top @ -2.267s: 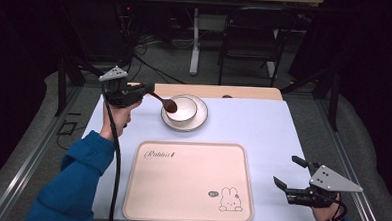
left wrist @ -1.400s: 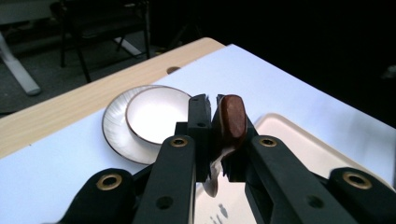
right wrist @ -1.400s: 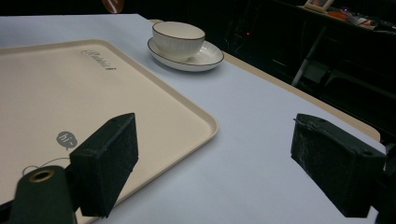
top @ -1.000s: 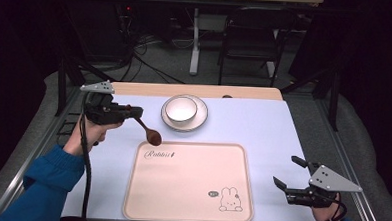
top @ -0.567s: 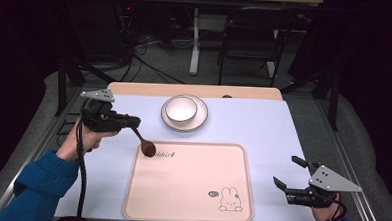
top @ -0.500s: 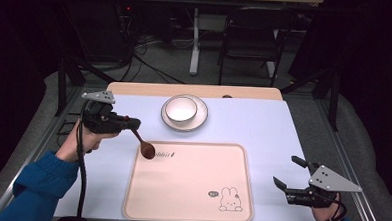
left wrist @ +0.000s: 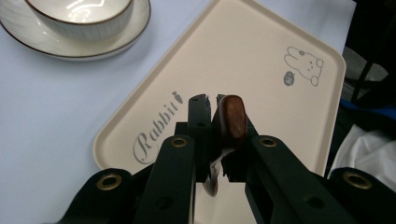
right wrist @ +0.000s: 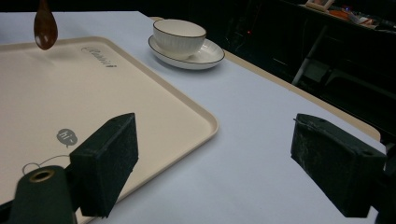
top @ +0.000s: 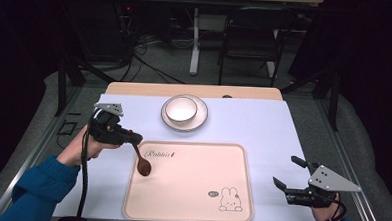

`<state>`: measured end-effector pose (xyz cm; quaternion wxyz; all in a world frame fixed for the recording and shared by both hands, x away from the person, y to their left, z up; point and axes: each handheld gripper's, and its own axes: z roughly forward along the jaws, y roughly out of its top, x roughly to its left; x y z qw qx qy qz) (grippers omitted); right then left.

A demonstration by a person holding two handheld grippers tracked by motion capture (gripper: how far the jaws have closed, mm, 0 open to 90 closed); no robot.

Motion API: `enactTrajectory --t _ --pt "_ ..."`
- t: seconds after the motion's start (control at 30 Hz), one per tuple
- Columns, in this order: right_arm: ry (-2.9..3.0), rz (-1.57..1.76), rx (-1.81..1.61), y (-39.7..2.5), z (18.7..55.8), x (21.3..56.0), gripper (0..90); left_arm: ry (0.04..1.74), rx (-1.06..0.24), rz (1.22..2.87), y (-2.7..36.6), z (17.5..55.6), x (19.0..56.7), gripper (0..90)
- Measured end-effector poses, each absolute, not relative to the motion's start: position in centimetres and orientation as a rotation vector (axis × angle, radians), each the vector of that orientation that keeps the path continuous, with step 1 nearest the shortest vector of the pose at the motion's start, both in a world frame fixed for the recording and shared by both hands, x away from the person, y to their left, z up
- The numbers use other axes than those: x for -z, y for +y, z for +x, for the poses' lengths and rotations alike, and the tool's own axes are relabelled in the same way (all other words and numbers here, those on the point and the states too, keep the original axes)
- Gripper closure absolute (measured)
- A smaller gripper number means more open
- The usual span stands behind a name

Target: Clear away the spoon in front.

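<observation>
- Since a moment ago, my left gripper (top: pixel 132 140) has carried the spoon (top: pixel 142 165) from beside the bowl (top: pixel 181 110) to over the tray (top: pixel 189 210).
- Tray: smooth cream rectangle, rounded corners.
- Bowl: white, ribbed, on a saucer (top: pixel 198 121).
- Spoon: glossy brown wood, clamped by the handle.
- My right gripper (top: pixel 291 183) rests wide apart.

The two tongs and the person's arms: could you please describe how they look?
Both tongs are black with two block-like jaws and brass-coloured rivets. The left tongs carry a grey three-cornered plate and trail a black cable; the right tongs bear a larger grey plate. Both arms wear blue sleeves.
</observation>
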<state>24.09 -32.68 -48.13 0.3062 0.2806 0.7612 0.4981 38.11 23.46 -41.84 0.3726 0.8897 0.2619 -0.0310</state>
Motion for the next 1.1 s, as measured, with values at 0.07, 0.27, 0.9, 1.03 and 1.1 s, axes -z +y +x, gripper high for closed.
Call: enactTrajectory --t 0.07,0.27,0.9,1.03,1.1 --pt "2.014 0.743 -1.318 -32.7 24.1 48.1 14.1 0.664 0.099 2.303 23.3 38.1 42.1 84.2" --pt "2.015 0.739 -1.312 -32.7 24.1 48.1 14.1 0.638 0.160 2.366 22.9 38.2 43.1 84.2" --pt "2.019 0.740 -1.310 -32.7 24.1 48.1 14.0 0.713 -0.025 2.254 22.6 38.6 45.0 79.5" --pt "2.019 0.740 -1.310 -32.7 24.1 48.1 14.1 0.714 -0.090 2.231 22.2 38.4 45.5 78.3" --pt "2.020 0.741 -1.311 -32.7 24.1 48.1 14.0 0.713 -0.113 2.222 22.1 38.3 45.7 77.9"
